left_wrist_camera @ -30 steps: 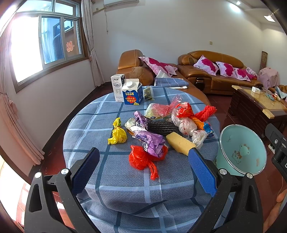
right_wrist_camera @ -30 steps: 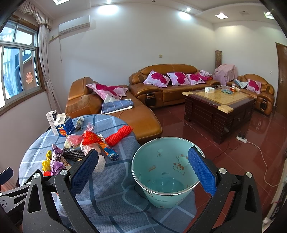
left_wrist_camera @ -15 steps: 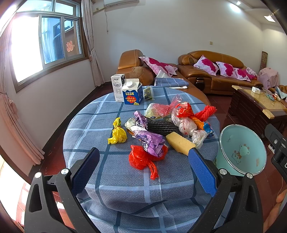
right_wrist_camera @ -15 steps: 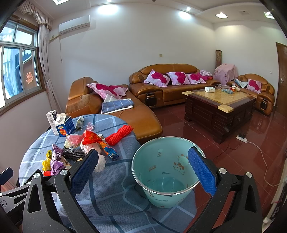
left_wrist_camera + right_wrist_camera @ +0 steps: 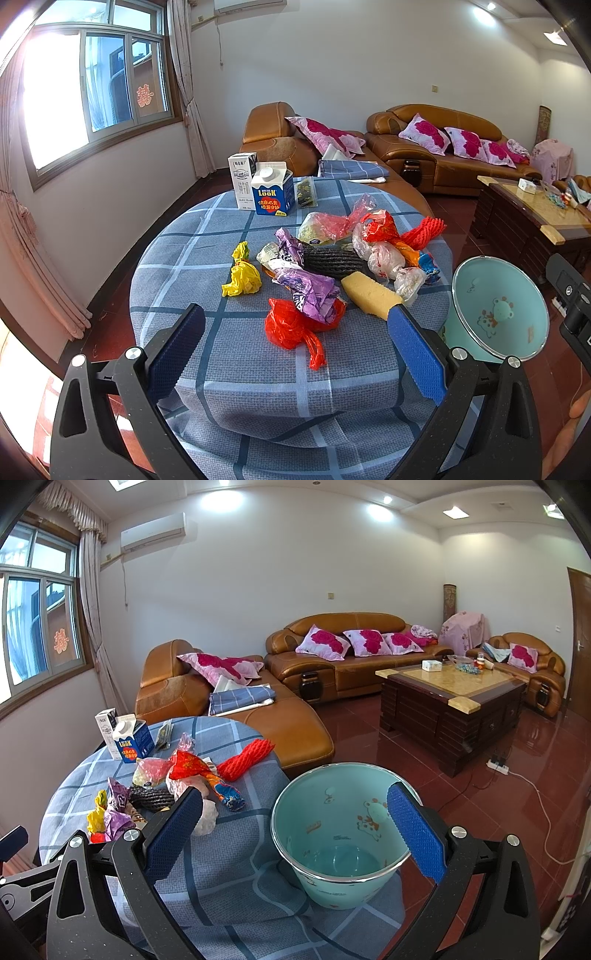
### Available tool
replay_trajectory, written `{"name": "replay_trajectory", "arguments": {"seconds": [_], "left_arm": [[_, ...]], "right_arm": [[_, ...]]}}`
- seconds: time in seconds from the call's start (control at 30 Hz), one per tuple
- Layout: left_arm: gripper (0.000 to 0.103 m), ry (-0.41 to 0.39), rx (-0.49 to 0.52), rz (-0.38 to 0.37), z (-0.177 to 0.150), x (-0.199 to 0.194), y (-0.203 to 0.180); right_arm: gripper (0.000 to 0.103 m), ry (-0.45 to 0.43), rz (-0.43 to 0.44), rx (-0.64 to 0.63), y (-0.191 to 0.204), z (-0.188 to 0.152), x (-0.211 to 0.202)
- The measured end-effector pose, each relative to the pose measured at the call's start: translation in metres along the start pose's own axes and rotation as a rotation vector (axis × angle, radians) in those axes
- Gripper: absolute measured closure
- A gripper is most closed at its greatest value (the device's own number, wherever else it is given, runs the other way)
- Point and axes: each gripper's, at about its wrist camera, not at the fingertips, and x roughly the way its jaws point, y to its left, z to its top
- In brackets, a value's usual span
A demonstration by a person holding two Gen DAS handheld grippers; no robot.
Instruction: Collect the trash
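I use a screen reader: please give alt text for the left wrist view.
The open left gripper hovers before a round table strewn with crumpled trash, a red plastic bag nearest. A teal bucket sits at the right; two cartons stand at the far edge.

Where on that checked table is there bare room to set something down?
Bare cloth lies left of the yellow bag, toward the window, and along the near edge below the red bag. The middle is crowded from the cartons to the sponge.

"LOOK" on blue milk carton (image 5: 272, 191) – Chinese chars below unreadable, white carton (image 5: 242, 181) text too small, red 囍 on window (image 5: 145, 96)
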Motion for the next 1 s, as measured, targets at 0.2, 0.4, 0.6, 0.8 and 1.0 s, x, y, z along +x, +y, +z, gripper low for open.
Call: {"name": "replay_trajectory", "arguments": {"seconds": [0.2,0.4,0.6,0.8,1.0], "left_arm": [[0.006,0.000,0.000,0.000,0.000,0.000,0.000],[0.006,0.001,0.000,-0.001,0.000,0.000,0.000],[0.006,0.008,0.000,-0.004,-0.004,0.002,-0.001],[0.006,0.029,0.012,-0.010,-0.009,0.011,-0.002],[0.006,0.074,0.014,-0.007,-0.015,0.038,0.014]], "right_arm": [[0.005,-0.001,-0.001,-0.002,0.000,0.000,0.000],[0.005,-0.001,-0.001,-0.001,0.001,-0.001,0.000],[0.005,0.000,-0.005,0.003,-0.001,-0.001,0.001],[0.005,0.010,-0.011,0.011,-0.005,-0.004,0.006],[0.005,0.034,-0.022,-0.002,-0.003,-0.012,0.021]]}}
